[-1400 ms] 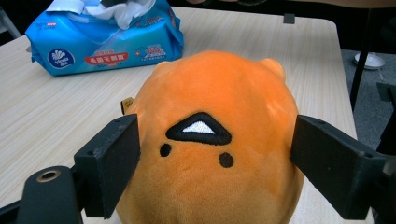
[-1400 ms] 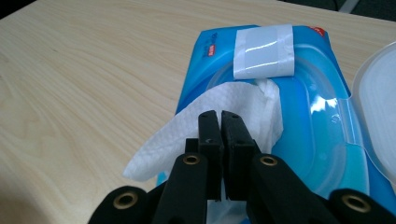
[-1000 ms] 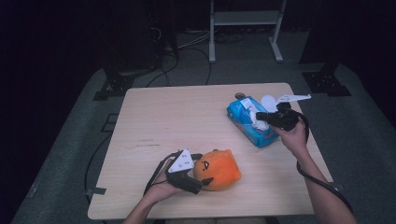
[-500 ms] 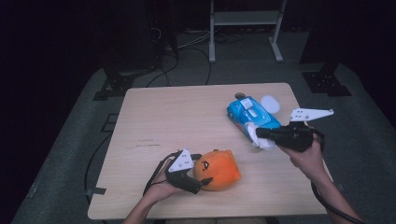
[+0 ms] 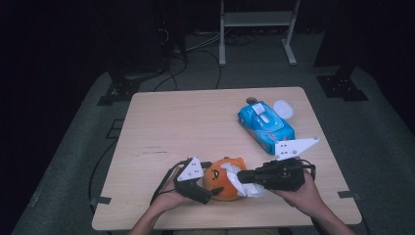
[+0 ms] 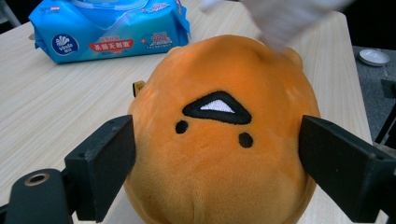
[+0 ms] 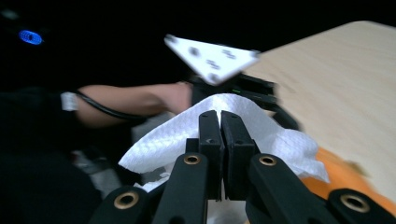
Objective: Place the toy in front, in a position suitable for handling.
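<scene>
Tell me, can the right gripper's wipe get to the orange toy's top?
Probably yes. The right gripper holds the wipe right by the toy, whose top is bare; the left gripper clamps only its sides.

Hidden and blurred parts
Plush toy (image 6: 219, 140) cut off at bottom; white wipe (image 6: 285, 18) blurred above, cropped by top edge.

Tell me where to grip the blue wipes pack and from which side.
Grip the wipes pack across its narrow width, from above. It lies flat and long on the table, soft sides bare; stay on the pack body near the flip lid.
</scene>
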Available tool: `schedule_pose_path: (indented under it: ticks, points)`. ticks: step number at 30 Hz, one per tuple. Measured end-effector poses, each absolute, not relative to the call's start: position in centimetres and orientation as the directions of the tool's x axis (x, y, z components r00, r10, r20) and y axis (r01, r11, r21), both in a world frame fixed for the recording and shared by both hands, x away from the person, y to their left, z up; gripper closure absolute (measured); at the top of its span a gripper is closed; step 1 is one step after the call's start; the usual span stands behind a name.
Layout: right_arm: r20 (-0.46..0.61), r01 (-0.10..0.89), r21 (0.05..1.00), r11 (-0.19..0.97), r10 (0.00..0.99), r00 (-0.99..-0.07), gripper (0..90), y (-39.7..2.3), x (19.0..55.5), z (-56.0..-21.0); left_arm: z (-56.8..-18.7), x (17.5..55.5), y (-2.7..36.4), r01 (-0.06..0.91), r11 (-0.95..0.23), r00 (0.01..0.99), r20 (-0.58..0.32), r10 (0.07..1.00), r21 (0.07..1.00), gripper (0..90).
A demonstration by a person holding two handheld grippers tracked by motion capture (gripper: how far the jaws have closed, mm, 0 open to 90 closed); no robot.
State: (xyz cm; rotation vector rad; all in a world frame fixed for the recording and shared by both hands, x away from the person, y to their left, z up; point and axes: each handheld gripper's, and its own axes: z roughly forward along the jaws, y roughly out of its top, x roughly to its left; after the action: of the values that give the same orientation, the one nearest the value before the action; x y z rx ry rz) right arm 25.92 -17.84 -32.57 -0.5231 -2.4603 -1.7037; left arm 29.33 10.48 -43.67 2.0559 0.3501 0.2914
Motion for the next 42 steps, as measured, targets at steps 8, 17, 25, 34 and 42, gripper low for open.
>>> schedule_pose_path:
  ticks: [8, 17, 25, 34, 42]
  points:
    - [0.26, 0.408, 0.833, 0.374, 0.387, -0.885, 87.1, -17.3, 30.1, -36.7, -43.7, 29.2, 10.2, 0.116, -0.472, 0.932, 0.068, 0.355, 0.874, 11.6]
    - [-0.025, 0.208, 0.844, 0.494, 0.423, -0.906, 85.4, -15.8, 28.6, -39.5, -43.8, 29.1, 10.2, 0.117, -0.475, 0.933, 0.067, 0.353, 0.872, 11.5]
    - [-0.077, 0.131, 0.838, 0.529, 0.352, -0.933, 64.9, -15.3, 27.6, -40.4, -43.9, 29.1, 10.0, 0.113, -0.488, 0.933, 0.077, 0.352, 0.865, 11.3]
    - [-0.156, 0.06, 0.816, 0.575, 0.319, -0.935, 56.4, -14.1, 27.6, -41.4, -43.9, 29.2, 10.0, 0.114, -0.517, 0.946, 0.066, 0.316, 0.848, 14.7]
    - [-0.158, 0.093, 0.794, 0.6, 0.351, -0.923, 66.4, -13.6, 28.3, -42.2, -43.4, 29.4, 10.6, 0.119, -0.515, 0.95, 0.054, 0.308, 0.849, 14.4]
